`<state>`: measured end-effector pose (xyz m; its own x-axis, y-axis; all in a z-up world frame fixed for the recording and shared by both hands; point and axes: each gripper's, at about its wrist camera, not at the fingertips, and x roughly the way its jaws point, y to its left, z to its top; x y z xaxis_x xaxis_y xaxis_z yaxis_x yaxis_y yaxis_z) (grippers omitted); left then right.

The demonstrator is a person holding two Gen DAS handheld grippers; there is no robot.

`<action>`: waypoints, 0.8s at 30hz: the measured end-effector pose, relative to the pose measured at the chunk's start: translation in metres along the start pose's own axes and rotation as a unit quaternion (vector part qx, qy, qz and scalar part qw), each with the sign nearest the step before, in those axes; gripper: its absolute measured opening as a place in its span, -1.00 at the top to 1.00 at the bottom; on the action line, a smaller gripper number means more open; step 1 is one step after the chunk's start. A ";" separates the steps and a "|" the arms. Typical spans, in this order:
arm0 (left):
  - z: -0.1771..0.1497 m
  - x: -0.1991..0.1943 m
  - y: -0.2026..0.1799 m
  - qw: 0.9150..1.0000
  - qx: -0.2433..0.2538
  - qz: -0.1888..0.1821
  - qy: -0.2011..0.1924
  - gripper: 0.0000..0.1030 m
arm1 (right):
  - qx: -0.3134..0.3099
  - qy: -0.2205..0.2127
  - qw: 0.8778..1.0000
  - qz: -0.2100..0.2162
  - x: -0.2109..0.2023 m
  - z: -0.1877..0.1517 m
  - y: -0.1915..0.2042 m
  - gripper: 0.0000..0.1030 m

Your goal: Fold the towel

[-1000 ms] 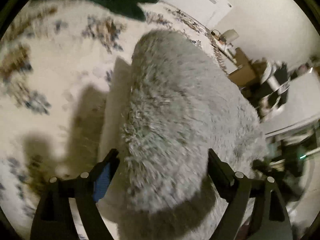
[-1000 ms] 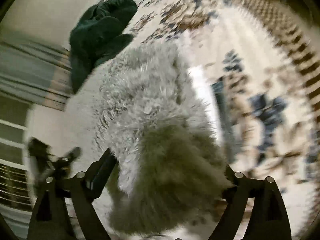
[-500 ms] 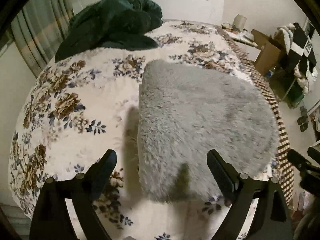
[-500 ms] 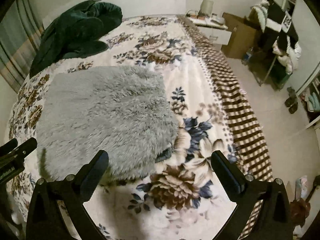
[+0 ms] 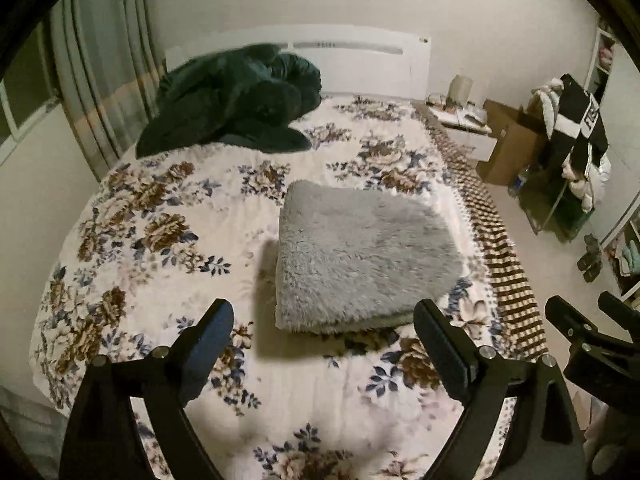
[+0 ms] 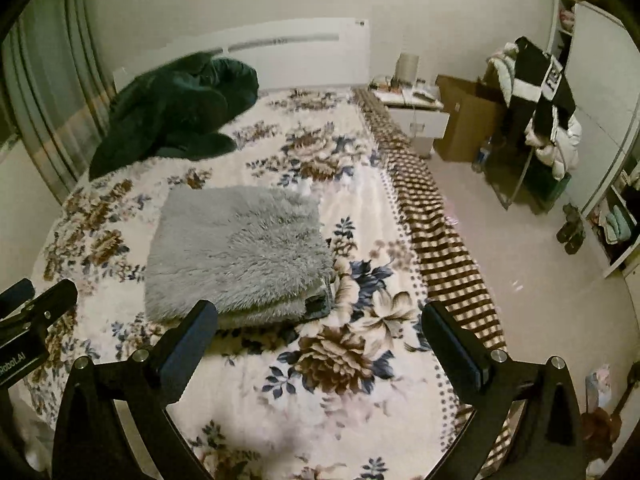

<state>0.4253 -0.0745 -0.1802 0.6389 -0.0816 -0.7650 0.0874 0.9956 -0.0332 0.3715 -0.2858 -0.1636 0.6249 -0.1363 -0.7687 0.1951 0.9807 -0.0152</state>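
Nearest in the left view, the left gripper (image 5: 324, 328) is standing wide open with nothing between its jaws. The right gripper (image 6: 320, 330) is gaping just as wide — it is holding nothing either. Both are hanging above the near part of the bed (image 5: 160, 240), apart from the towel (image 5: 360, 252). The towel is lying beyond the fingertips, folded into a thick grey stack on the floral cover, touched by neither gripper; its layered edge is facing the grippers. Farther back, a dark green blanket (image 5: 240, 100) is sitting bunched against the white headboard (image 5: 360, 60) — well apart from the towel.
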 end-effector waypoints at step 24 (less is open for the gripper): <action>-0.076 -0.251 -0.012 0.994 -0.024 0.028 -0.107 -0.98 | -0.052 -0.127 0.989 0.049 -0.362 -0.095 -0.027 -1.00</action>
<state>0.2063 -0.0626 -0.0368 0.7906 -0.0282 -0.6116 0.0132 0.9995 -0.0289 0.0682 -0.2500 0.0541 0.8096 -0.0575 -0.5841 0.0530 0.9983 -0.0248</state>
